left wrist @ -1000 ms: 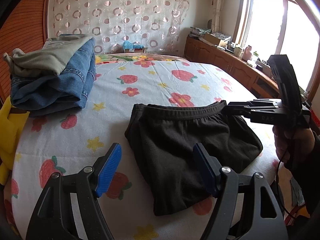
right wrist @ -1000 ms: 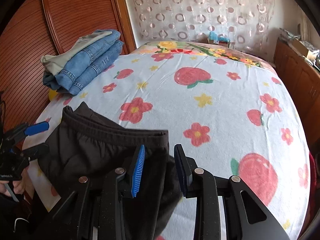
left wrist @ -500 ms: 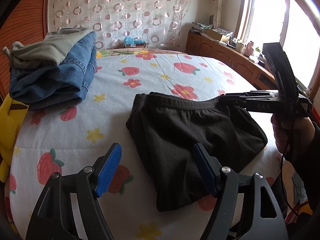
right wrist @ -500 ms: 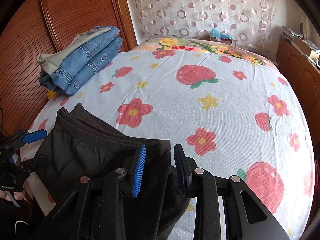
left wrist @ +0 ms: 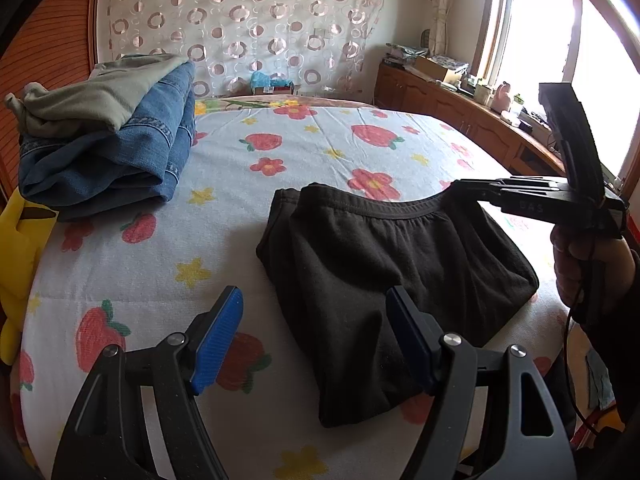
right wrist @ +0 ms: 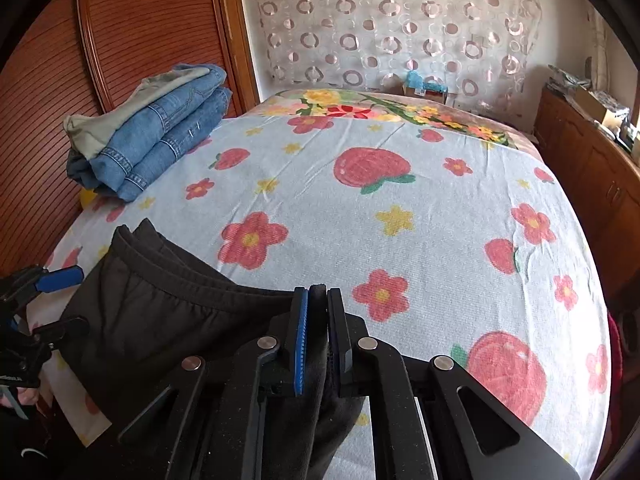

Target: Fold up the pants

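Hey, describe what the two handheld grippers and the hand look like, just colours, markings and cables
Both are matte black plastic with silver rivets at the joints. The left gripper and right gripper carry ribbed blue pads on their fingers. The right one's body shows faint embossed lettering. A thin black cable hangs below the hand, which wears a dark sleeve.

Daylight pours in from the window point(left wrist: 532, 60), blown out to pure white glare. The bed point(left wrist: 328, 140) is evenly bright, shadows soft. Both views stay sharp but bend hard at the edges, with dark corners.
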The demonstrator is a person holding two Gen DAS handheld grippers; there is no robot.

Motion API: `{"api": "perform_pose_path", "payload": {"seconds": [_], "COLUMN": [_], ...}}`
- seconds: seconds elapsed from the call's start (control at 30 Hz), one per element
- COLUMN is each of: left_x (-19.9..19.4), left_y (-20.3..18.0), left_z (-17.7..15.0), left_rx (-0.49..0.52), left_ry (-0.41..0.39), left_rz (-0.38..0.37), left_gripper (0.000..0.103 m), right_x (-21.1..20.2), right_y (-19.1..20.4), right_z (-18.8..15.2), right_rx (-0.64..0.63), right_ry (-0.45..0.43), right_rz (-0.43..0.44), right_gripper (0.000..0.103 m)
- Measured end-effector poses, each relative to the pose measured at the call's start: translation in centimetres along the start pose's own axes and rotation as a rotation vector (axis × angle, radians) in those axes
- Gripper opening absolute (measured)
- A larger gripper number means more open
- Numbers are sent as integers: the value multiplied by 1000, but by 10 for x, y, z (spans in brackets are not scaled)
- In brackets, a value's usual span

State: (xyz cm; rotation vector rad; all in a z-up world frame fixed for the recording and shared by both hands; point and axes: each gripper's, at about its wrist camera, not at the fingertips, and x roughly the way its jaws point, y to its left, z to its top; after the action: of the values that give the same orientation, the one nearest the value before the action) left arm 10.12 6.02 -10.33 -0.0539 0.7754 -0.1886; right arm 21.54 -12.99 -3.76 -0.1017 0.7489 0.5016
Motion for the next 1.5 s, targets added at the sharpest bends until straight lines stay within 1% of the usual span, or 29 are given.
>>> {"api": "perform_pose_path", "payload": {"seconds": [0.03,0.13,0.17,0.23,0.4,0.5,0.57,0.7,0.73,0.77,0.87,0.97,1.2,1.23,1.27,1.33,1.43,1.5], "left_x": [0,0,0,0,0,1,2,5,6,6,9,9,8,7,6,4,4,5], "left_y": [0,2,2,3,3,3,3,4,4,3,3,4,7,7,8,7,9,9], "left_z": [0,1,0,0,-2,-4,-5,-5,-6,-6,-9,-11,-10,-9,-7,-3,6,11], "left_rx": [0,-3,-5,-7,-9,-9,-11,-10,-8,-5,2,11,-8,-13,-12,-4,-4,3], "left_ry": [-1,-3,-3,-3,2,7,8,18,21,26,35,28,25,22,15,3,-8,-11], "left_rz": [1,4,6,6,6,9,10,19,20,26,36,38,28,25,24,29,22,16], "left_gripper": [75,75,75,75,75,75,75,75,75,75,75,75,75,75,75,75,75,75], "right_x": [-2,-13,-18,-28,-51,-58,-61,-67,-69,-71,-78,-87,-96,-98,-99,-97,-88,-81], "right_y": [0,-1,-1,1,11,13,12,8,7,5,5,3,-7,-8,-8,-8,-8,-6], "right_z": [-1,-7,-11,-19,-50,-67,-74,-80,-81,-84,-93,-96,-96,-95,-93,-88,-78,-70], "right_rx": [7,17,20,18,11,12,25,24,20,18,12,13,59,62,60,62,66,63], "right_ry": [7,2,5,12,36,58,73,55,49,41,21,7,0,-2,-7,-14,-5,-7], "right_rz": [5,6,12,22,50,41,43,52,54,59,77,69,57,49,37,23,12,25], "right_gripper": [17,20,22,24,25,25,25,25,24,18,10,8,8,11,20,26,38,39]}}
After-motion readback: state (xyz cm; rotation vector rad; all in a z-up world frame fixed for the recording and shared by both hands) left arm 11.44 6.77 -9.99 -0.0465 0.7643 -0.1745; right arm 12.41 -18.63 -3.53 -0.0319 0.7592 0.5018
